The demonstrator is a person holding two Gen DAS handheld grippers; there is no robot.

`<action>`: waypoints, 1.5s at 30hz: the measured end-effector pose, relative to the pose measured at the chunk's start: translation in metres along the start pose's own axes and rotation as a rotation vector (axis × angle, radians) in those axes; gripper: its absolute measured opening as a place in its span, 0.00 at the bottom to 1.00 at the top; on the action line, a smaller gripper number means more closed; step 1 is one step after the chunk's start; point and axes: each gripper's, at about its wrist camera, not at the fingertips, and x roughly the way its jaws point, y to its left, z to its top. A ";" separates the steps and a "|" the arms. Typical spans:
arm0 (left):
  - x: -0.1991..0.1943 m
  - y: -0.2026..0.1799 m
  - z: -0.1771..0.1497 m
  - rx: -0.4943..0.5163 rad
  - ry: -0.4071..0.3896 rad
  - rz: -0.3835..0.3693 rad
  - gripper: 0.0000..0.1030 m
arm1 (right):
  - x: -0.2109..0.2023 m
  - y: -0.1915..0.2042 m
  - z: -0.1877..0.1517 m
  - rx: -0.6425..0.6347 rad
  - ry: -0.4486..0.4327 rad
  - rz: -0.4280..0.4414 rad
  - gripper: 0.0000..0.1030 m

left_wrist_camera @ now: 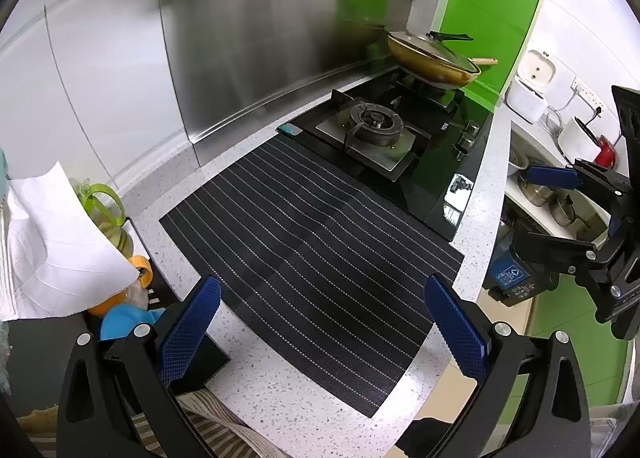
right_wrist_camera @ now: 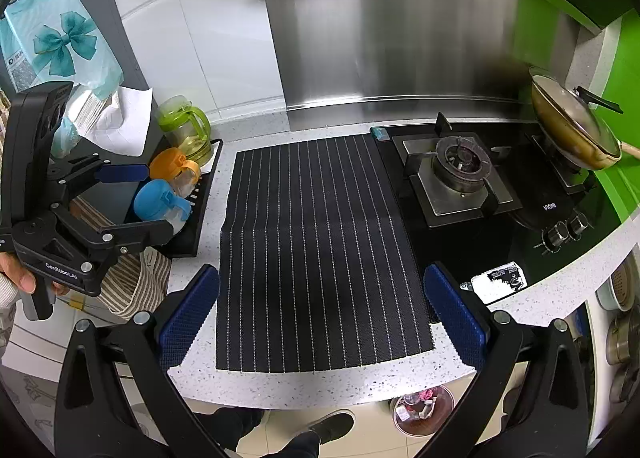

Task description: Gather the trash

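Note:
A black striped mat (left_wrist_camera: 316,242) lies on the speckled counter; it also shows in the right wrist view (right_wrist_camera: 320,250). No trash lies on it. A round bin (right_wrist_camera: 424,410) holding wrappers stands on the floor below the counter edge. My left gripper (left_wrist_camera: 322,330) is open and empty above the mat's near end; it also shows at the left of the right wrist view (right_wrist_camera: 136,197). My right gripper (right_wrist_camera: 322,322) is open and empty over the mat's front edge; it also shows at the right of the left wrist view (left_wrist_camera: 560,209).
A gas stove (right_wrist_camera: 460,177) with a lidded pan (right_wrist_camera: 576,125) is right of the mat. A black tray (right_wrist_camera: 204,201) on the left holds green, orange and blue cups. A small teal item (right_wrist_camera: 379,133) lies by the stove's back corner. White paper (left_wrist_camera: 52,246) hangs at left.

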 end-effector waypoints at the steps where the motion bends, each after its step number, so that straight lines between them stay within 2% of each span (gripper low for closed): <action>1: 0.000 0.000 0.000 0.000 0.001 0.000 0.95 | 0.000 0.000 0.000 0.000 0.000 0.000 0.97; 45: 0.000 0.000 -0.006 -0.001 0.005 0.007 0.95 | 0.000 0.000 0.000 0.008 -0.002 0.001 0.97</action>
